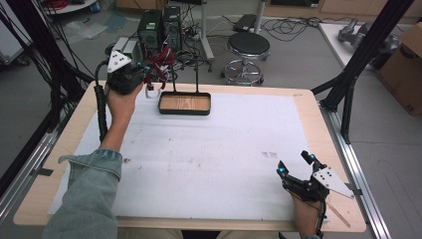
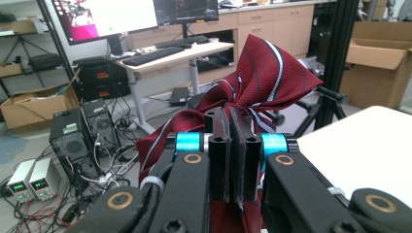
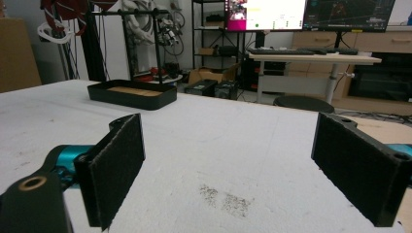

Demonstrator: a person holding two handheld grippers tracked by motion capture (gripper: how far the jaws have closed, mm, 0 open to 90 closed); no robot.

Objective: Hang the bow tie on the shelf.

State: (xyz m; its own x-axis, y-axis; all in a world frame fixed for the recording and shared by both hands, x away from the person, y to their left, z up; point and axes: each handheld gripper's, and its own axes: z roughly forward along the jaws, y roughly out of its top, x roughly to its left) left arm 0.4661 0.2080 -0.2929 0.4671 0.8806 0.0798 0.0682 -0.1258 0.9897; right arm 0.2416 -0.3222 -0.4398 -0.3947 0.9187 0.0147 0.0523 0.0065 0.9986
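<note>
A dark red striped tie (image 1: 161,60) hangs bunched beyond the table's far left edge, with my left gripper (image 1: 145,68) shut on it. In the left gripper view the jaws (image 2: 232,145) are pressed together on the tie (image 2: 272,73), which fans out above them. A white hanger loop (image 1: 151,92) dangles under it. Just right stands a black rack with a wood-bottomed tray (image 1: 184,112). My right gripper (image 1: 295,164) rests open near the front right corner, nothing between its pads (image 3: 114,165). The tray (image 3: 126,101) lies far ahead of it.
A white sheet (image 1: 209,149) covers most of the table. Behind the far edge are computer towers (image 1: 159,27), cables and a round stool (image 1: 248,47). A black frame post (image 1: 358,59) and a cardboard box (image 1: 405,69) stand to the right.
</note>
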